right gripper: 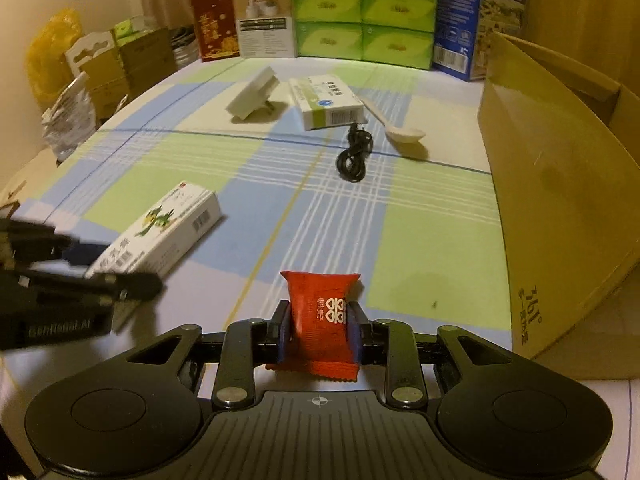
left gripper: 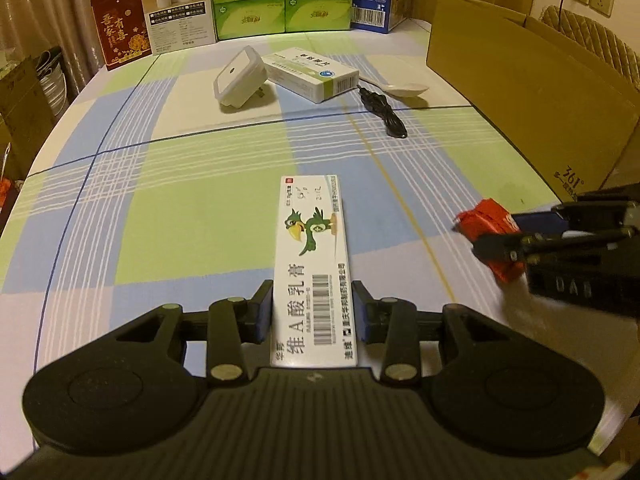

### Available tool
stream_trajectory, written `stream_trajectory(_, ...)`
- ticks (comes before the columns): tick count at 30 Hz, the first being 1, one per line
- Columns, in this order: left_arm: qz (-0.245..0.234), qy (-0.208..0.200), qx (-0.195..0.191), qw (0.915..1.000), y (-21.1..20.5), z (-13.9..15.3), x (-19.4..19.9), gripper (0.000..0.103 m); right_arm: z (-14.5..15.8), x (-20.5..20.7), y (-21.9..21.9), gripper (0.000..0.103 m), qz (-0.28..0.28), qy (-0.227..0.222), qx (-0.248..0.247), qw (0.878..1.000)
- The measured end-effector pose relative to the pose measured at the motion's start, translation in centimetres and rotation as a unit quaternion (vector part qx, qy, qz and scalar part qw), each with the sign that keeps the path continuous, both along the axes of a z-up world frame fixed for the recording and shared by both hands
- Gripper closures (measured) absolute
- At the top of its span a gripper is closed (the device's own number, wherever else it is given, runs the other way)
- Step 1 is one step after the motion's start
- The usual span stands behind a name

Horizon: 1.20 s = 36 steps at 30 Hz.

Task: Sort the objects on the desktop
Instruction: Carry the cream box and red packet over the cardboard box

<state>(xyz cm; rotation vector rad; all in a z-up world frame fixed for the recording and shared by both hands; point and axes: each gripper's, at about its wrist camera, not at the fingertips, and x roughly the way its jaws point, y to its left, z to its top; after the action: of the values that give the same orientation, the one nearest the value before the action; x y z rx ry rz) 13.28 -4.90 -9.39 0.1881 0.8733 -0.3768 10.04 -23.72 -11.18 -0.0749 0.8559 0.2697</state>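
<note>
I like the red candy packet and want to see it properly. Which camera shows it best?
The right wrist view. There the red candy packet sits front and centre, sharp, pinched in the right gripper, with its white print showing. The left wrist view catches it only at the right edge, blurred and partly hidden by that gripper.

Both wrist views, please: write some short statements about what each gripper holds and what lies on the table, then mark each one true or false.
1. The left gripper holds a long white ointment box with a green bird on it. True.
2. The right gripper is open with nothing between its fingers. False: it is shut on a red candy packet.
3. A white spoon lies near the coiled black cable. True.
4. The white plug adapter sits inside the cardboard box. False: it rests on the checked tablecloth.
5. The green-striped medicine box is beside the adapter. True.
</note>
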Motion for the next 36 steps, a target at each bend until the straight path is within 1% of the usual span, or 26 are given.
stream_trajectory(2, -0.004, -0.005, 0.002, 1.0, 0.0, 0.1, 0.3, 0.069, -0.2, -0.1, 0.2, 0.07, 0.005, -0.006, -0.006, 1.0)
stream_trajectory(5, -0.011, -0.006, 0.002, 0.9999, 0.0, 0.0, 0.8, 0.066, -0.5, -0.2, 0.0, 0.064, 0.001, -0.013, -0.005, 1.0)
stream_trajectory(11, -0.011, -0.007, -0.001, 0.9999, 0.2, -0.3, 1.1, 0.065, -0.8, -0.1, 0.3, 0.063, 0.004, -0.026, -0.008, 1.0)
stream_trajectory(13, -0.008, -0.008, 0.002, 0.9999, 0.0, -0.3, 1.0, 0.065, -0.8, -0.1, 0.5, 0.063, 0.004, -0.026, -0.011, 1.0)
stream_trajectory(15, -0.007, -0.008, 0.006, 0.9999, -0.2, -0.2, 1.1, 0.066, -0.7, 0.0, 0.6, 0.07, 0.003, -0.024, -0.01, 1.0)
stream_trajectory(16, -0.008, -0.006, 0.005, 0.9999, -0.3, -0.2, 1.0, 0.069, -0.7, 0.0, 0.6, 0.074, 0.003, -0.024, -0.01, 1.0)
stream_trajectory(19, -0.009, -0.006, 0.014, 0.9998, -0.6, -0.1, 0.9, 0.07, -0.6, 0.0, 0.5, 0.079, 0.0, -0.019, -0.005, 1.0)
stream_trajectory(22, 0.001, -0.003, 0.018, 0.9998, -0.6, 0.1, 0.7, 0.07, -0.1, -0.3, 0.4, 0.08, -0.004, -0.017, -0.003, 1.0)
stream_trajectory(28, 0.008, -0.004, 0.016, 0.9998, -0.3, 1.3, -1.2, 0.07, 1.7, -1.7, 0.1, 0.08, -0.012, -0.032, 0.002, 0.999)
stream_trajectory(36, 0.013, -0.012, 0.008, 0.9998, -0.8, 4.0, -3.6, 0.07, 5.6, -3.7, -0.7, 0.08, -0.023, -0.064, 0.01, 0.998)
